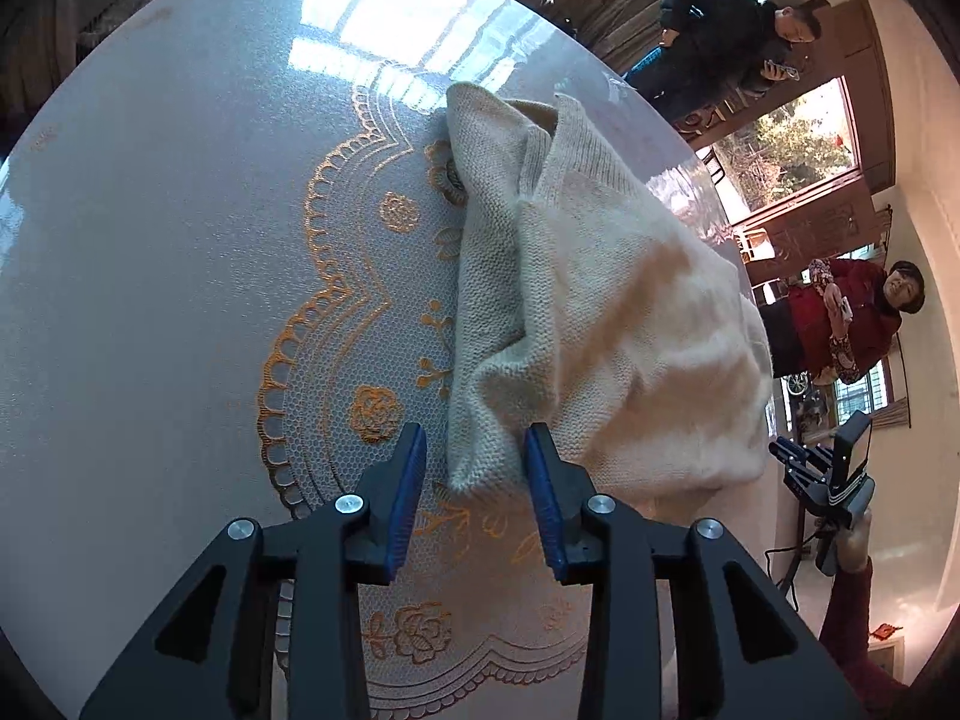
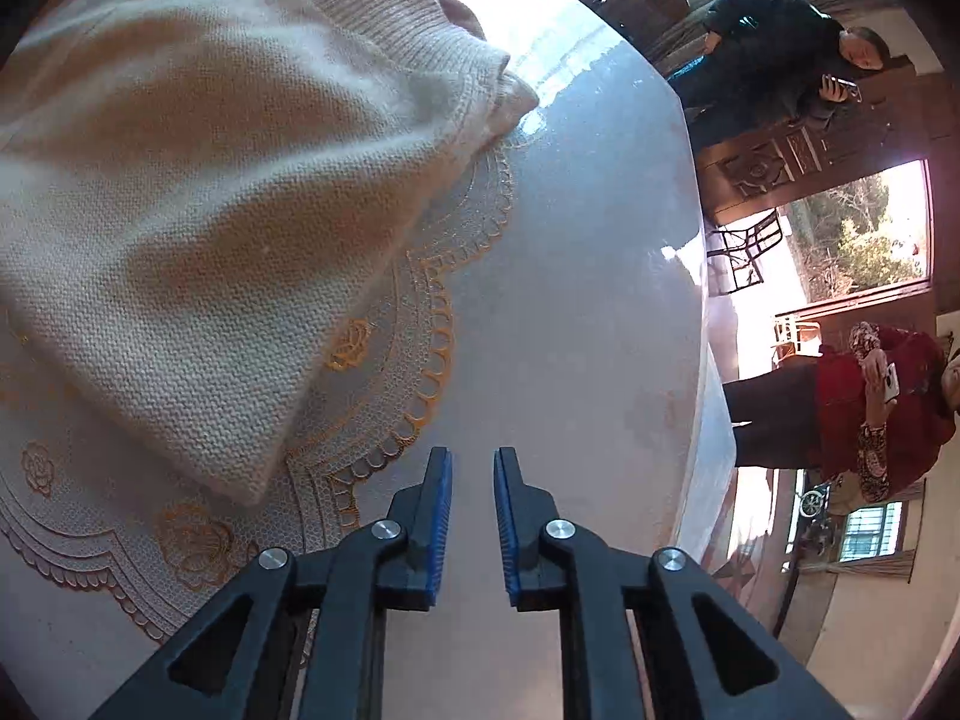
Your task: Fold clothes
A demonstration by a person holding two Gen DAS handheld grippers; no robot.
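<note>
- Cream knitted wool sweater [image 1: 600, 300] bunched on lace-covered round counter [image 1: 180, 240]: soft, light, floppy, likely stretching if dragged.
- Best pinched at ribbed hem edge.
- Left gripper [image 1: 477, 480] released, hem corner between jaws, unpinched.
- Right gripper [image 2: 473, 516] narrowly parted, empty.

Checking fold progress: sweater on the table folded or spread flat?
Folded, loosely. The sweater lies bunched in overlapping layers with a narrow flap doubled along one side, not spread flat on the table.

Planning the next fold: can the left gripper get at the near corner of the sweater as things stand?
Probably yes. The left gripper is open, and the sweater corner already lies between its fingers, pads not pressing. Nothing on the table blocks it.
</note>
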